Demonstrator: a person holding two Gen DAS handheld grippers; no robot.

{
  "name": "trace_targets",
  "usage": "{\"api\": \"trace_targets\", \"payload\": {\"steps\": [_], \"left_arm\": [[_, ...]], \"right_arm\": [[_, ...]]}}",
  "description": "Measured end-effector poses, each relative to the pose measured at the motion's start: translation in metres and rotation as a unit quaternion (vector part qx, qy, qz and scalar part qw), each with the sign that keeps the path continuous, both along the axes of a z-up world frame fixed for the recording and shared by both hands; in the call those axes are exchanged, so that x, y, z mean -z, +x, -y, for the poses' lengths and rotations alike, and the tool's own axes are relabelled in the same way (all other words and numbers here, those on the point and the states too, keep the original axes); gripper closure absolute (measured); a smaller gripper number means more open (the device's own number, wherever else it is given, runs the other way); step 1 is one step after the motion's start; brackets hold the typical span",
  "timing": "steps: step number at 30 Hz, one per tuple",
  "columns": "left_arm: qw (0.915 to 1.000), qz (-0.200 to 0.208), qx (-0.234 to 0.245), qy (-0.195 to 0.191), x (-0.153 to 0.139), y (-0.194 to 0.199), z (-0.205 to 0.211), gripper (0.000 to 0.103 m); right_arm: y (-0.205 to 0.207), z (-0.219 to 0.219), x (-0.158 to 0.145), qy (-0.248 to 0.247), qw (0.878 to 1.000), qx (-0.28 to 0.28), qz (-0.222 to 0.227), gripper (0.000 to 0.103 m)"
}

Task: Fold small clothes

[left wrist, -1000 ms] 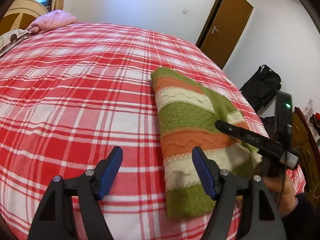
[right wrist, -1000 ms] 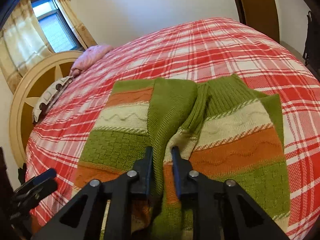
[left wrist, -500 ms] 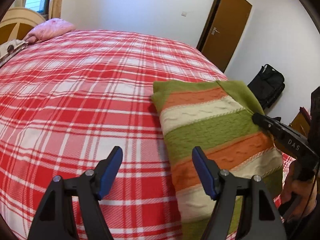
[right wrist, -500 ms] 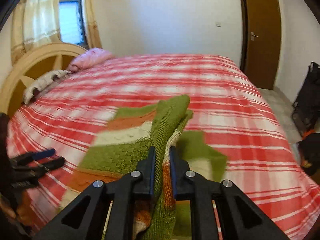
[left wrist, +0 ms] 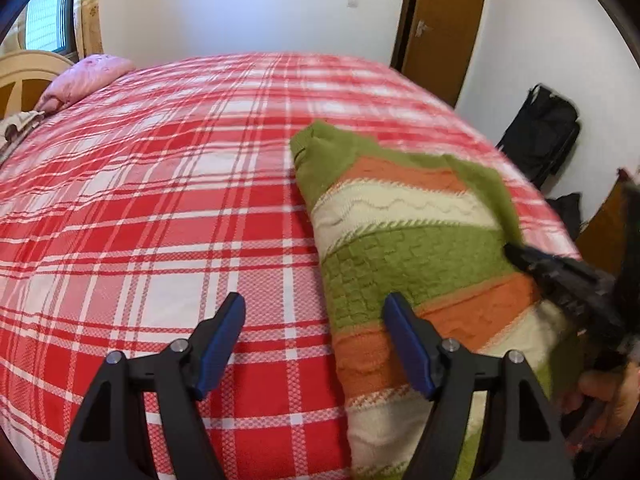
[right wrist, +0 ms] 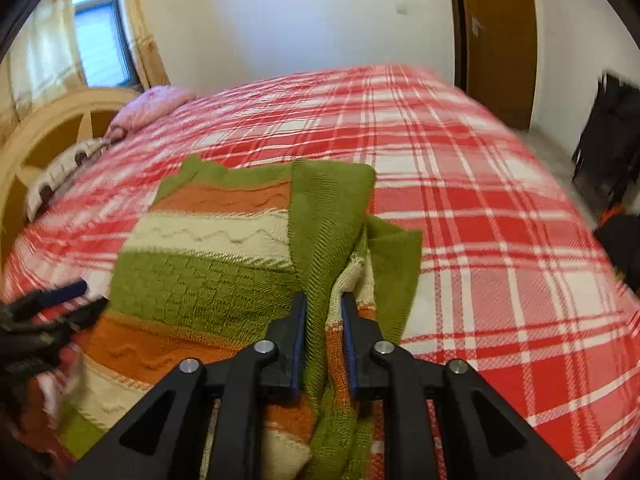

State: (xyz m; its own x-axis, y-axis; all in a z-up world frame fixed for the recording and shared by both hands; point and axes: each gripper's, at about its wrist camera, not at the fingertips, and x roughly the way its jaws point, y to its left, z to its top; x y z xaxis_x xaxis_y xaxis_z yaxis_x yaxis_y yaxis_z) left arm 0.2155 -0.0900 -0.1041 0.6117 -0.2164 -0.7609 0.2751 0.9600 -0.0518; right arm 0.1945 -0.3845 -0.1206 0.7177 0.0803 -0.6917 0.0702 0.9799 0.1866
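Since half a second ago, the right gripper has carried its pinched fold of the green, orange and cream striped knitted sweater lower and across, so the lifted green flap now drapes over the garment's right side instead of standing up above the bed. Its jaws are pressed together on that bunched fold, with knit hanging down between the blue-lined fingers.

In the left wrist view, the sweater lies on the red-and-white plaid bedspread, toward the bed's right edge, its stripes running slantwise. The left gripper hovers over the bedspread with its jaws spread wide and nothing between them; its right finger sits over the sweater's left edge, its left finger over bare plaid. The right gripper shows there as a blurred black shape at the sweater's far right side.

A pink pillow rests at the head of the bed beside a pale wooden headboard. A brown wooden door stands in the white wall beyond, and a black bag sits on the floor near it.
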Motion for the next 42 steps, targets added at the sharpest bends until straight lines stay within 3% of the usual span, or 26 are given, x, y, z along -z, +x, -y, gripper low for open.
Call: {"api": "trace_targets", "payload": {"steps": [2,7,12,15,19,21,25,29,34,39,42], "left_arm": [[0.9999,-0.001,-0.002,0.011,0.000,0.001,0.004,0.026],[0.9998,0.010,0.011,0.016,-0.013,-0.016,-0.006,0.026],[0.9999,0.003,0.007,-0.008,-0.014,-0.038,-0.012,0.026],[0.9997,0.007,0.016,0.016,-0.010,-0.049,0.001,0.026],[0.9994,0.001,0.008,0.032,-0.003,-0.055,0.007,0.026],[0.9993,-0.006,0.010,0.036,0.000,-0.056,0.005,0.026],[0.9991,-0.013,0.009,0.041,0.007,-0.058,0.002,0.026],[0.9990,-0.021,0.010,0.038,0.005,-0.056,0.000,0.026],[0.9995,-0.026,-0.004,0.020,-0.015,-0.040,-0.009,0.026],[0.9995,-0.010,-0.016,0.025,-0.027,-0.017,0.007,0.026],[0.9987,0.004,-0.011,0.050,-0.030,-0.004,0.025,0.026]], "right_arm": [[-0.013,0.014,-0.013,0.039,0.999,0.020,0.005,0.085],[-0.076,0.018,-0.047,0.031,0.996,0.062,0.051,0.082],[-0.117,-0.032,-0.053,0.033,0.998,-0.020,0.059,0.082],[-0.111,-0.061,-0.034,0.020,0.998,-0.053,0.022,0.082],[-0.099,-0.059,0.003,-0.009,0.999,-0.026,-0.033,0.085],[-0.107,-0.049,0.010,0.019,0.999,-0.020,-0.023,0.086],[-0.122,-0.046,0.012,0.027,0.999,-0.009,-0.025,0.088],[-0.122,-0.050,-0.002,0.013,0.999,-0.019,-0.045,0.088],[-0.120,-0.047,-0.052,-0.010,0.999,-0.027,0.041,0.085],[-0.065,-0.042,-0.065,-0.032,0.998,-0.014,0.057,0.085],[-0.034,-0.037,-0.061,-0.029,0.998,-0.009,0.046,0.085]]}}
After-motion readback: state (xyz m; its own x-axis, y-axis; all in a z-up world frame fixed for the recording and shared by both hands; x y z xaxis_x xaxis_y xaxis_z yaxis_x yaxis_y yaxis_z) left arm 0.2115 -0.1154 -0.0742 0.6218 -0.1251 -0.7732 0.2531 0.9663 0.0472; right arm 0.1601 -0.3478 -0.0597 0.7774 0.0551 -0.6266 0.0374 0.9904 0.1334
